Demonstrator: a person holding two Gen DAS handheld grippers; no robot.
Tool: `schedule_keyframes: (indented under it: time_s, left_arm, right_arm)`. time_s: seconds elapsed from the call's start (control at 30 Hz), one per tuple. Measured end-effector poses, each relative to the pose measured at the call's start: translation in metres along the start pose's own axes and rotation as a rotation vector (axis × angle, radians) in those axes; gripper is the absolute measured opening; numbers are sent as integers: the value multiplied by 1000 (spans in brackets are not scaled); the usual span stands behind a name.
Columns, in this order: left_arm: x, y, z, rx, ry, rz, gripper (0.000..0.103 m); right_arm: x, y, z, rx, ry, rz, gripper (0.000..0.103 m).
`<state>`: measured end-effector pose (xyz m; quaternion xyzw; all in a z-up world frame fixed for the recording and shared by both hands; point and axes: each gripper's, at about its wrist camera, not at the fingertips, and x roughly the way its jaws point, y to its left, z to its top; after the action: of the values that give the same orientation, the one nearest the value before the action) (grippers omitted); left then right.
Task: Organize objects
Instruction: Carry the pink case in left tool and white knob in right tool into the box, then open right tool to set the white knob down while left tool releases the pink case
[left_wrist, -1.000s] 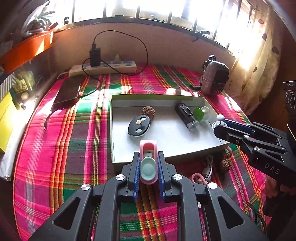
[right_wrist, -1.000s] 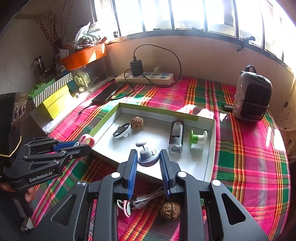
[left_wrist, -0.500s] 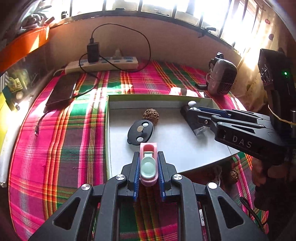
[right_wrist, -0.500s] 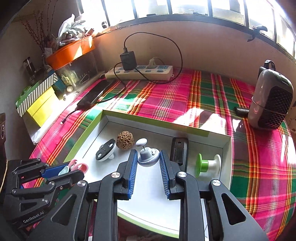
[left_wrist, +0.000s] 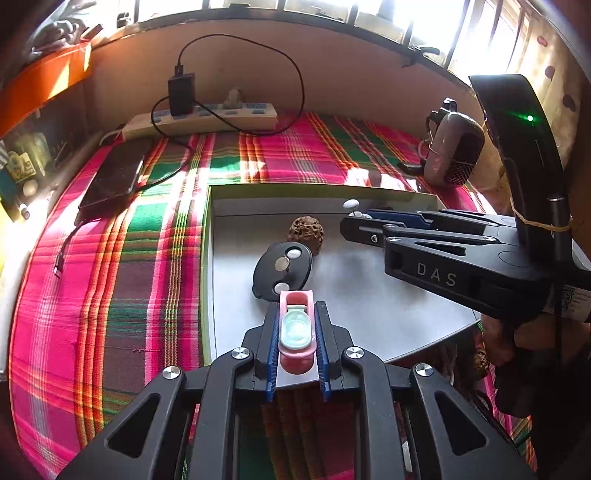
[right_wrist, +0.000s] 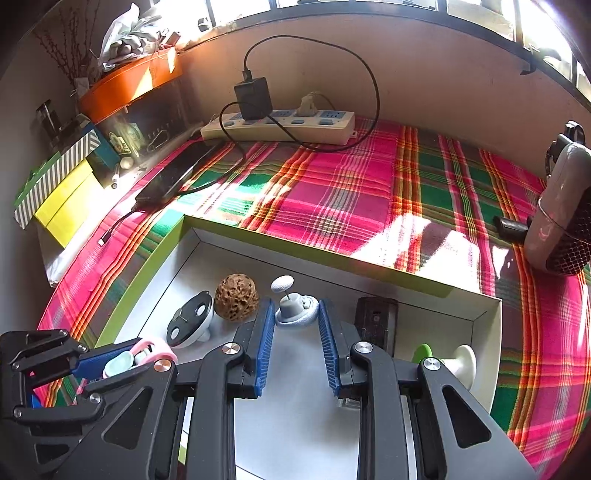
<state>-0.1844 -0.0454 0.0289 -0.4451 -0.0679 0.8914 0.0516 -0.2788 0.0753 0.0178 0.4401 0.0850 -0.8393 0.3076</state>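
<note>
Your left gripper (left_wrist: 295, 345) has its fingers clamped tight on the pink toy toilet (left_wrist: 296, 330), hanging over the near edge of the white tray (left_wrist: 369, 295). Your right gripper (right_wrist: 296, 325) grips the grey joystick knob (right_wrist: 295, 308) between narrow fingers, over the tray's middle (right by the walnut (right_wrist: 236, 297) and the black disc (right_wrist: 190, 321)). Plaid cloth (right_wrist: 351, 192) covers the worktop.
</note>
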Motion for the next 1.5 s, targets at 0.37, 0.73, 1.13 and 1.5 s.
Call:
schedule_keyframes:
  time_s: [0.37,0.73,1.13,1.5]
  left_arm:
    - [9,4,-2,-11,12,25,16]
    - [12,-2,-3,18,5,73,16]
    - [13,-2,-4,20,3,82,16]
    - [12,-2,-5,20,3,83,16]
  right_arm:
    - [12,1,6,-16,27,-16,26]
    - [19,7,9,-34,37,-27,26]
    - [24,12,10,-44,48,-21,26]
    - [25,14,9,-44,49,-31,26]
